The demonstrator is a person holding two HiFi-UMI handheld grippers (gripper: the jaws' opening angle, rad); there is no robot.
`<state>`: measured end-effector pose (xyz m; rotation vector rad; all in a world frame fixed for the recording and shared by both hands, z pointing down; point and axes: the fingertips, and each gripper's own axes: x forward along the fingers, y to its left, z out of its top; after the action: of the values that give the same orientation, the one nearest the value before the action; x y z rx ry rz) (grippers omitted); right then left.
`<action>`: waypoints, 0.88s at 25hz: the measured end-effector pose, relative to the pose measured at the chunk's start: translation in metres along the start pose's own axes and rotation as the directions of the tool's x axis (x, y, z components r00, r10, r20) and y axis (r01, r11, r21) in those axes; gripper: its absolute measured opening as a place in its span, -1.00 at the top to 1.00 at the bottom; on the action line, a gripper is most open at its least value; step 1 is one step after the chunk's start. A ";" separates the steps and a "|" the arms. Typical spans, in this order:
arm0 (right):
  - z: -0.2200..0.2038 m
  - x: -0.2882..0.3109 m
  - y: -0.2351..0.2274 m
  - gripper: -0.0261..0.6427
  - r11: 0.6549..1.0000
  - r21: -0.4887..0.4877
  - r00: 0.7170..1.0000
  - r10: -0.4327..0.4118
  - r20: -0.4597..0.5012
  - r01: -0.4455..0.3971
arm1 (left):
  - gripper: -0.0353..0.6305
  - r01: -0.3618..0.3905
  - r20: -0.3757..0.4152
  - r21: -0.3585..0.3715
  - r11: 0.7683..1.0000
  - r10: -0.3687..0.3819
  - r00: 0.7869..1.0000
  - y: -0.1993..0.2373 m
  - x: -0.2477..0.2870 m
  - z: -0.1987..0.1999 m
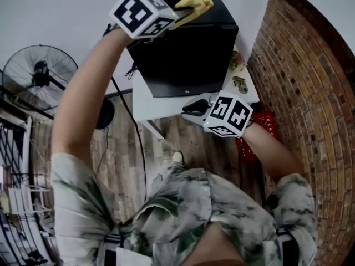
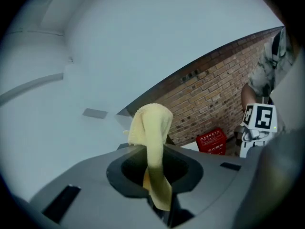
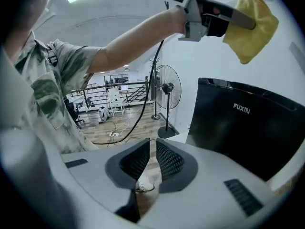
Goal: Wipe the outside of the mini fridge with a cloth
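The black mini fridge (image 1: 188,54) stands on a small white table (image 1: 143,101); its dark front with a brand mark fills the right of the right gripper view (image 3: 248,128). My left gripper (image 1: 186,7) is raised over the fridge top and shut on a yellow cloth (image 1: 195,2). The cloth (image 2: 151,123) runs between the jaws and bunches beyond them. In the right gripper view the cloth (image 3: 250,27) hangs a little above the top, not touching. My right gripper (image 1: 191,105) is low at the fridge's front, near the table edge, jaws together with only a thin slit and nothing between them (image 3: 153,151).
A brick wall (image 1: 299,87) runs close along the right, with a red crate (image 1: 259,134) on the floor beside the table. A standing fan (image 1: 39,73) and a black cable (image 1: 133,126) are on the wooden floor to the left. Small items (image 1: 238,73) lie on the table's right side.
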<state>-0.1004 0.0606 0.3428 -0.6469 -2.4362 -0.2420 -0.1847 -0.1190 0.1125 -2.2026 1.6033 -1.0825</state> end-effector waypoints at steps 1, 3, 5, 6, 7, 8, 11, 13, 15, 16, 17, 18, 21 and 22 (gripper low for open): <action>0.005 0.005 -0.008 0.74 1.000 -0.003 1.000 -0.008 -0.006 0.008 | 0.66 0.010 -0.011 0.030 0.999 -0.009 1.000 0.010 0.011 0.002; 0.012 0.016 -0.025 0.74 1.000 0.000 1.000 -0.021 -0.020 0.021 | 0.66 0.039 -0.033 0.090 0.995 -0.036 0.999 0.026 0.036 0.005; 0.019 0.026 -0.041 0.74 0.999 0.016 0.999 -0.030 -0.027 0.030 | 0.66 0.081 -0.052 0.140 0.987 -0.075 0.996 0.034 0.062 0.007; 0.022 0.031 -0.049 0.74 0.999 0.024 0.999 -0.035 -0.029 0.036 | 0.66 0.103 -0.062 0.165 0.981 -0.093 0.994 0.037 0.074 0.007; 0.024 0.036 -0.057 0.74 0.999 0.031 0.999 -0.040 -0.030 0.041 | 0.66 0.122 -0.071 0.190 0.974 -0.110 0.991 0.038 0.083 0.008; 0.025 0.041 -0.064 0.74 0.998 0.038 0.999 -0.043 -0.031 0.044 | 0.66 0.139 -0.082 0.215 0.967 -0.124 0.989 0.037 0.090 0.009; 0.027 0.057 -0.076 0.74 0.997 0.068 0.999 -0.035 -0.021 0.037 | 0.66 0.185 -0.152 0.272 0.945 -0.148 0.977 0.033 0.104 0.003; 0.026 0.063 -0.079 0.74 0.996 0.083 1.000 -0.019 -0.015 0.021 | 0.66 0.198 -0.193 0.300 0.933 -0.144 0.971 0.036 0.121 -0.008; 0.025 0.061 -0.079 0.74 0.996 0.083 1.000 0.018 -0.013 -0.017 | 0.66 0.200 -0.229 0.338 0.920 -0.125 0.965 0.045 0.149 -0.026; 0.026 0.058 -0.080 0.74 0.996 0.078 0.999 0.041 -0.011 -0.040 | 0.66 0.202 -0.251 0.347 0.916 -0.117 0.961 0.049 0.157 -0.034; 0.028 0.053 -0.083 0.74 0.996 0.070 0.998 0.064 -0.010 -0.063 | 0.66 0.207 -0.269 0.348 0.914 -0.113 0.956 0.053 0.160 -0.040; 0.031 0.047 -0.085 0.74 0.994 0.063 0.996 0.091 -0.011 -0.090 | 0.66 0.214 -0.283 0.343 0.914 -0.116 0.952 0.055 0.163 -0.045; 0.038 0.023 -0.086 0.74 0.979 0.051 0.979 0.200 -0.025 -0.199 | 0.66 0.223 -0.310 0.316 0.922 -0.121 0.943 0.057 0.167 -0.058; 0.040 0.017 -0.086 0.74 0.974 0.042 0.974 0.226 -0.027 -0.225 | 0.66 0.221 -0.316 0.305 0.926 -0.121 0.941 0.058 0.168 -0.061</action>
<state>-0.1759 0.0061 0.3191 -0.8874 -2.3069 -0.1122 -0.2444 -0.2759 0.1966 -2.0523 1.2147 -1.6634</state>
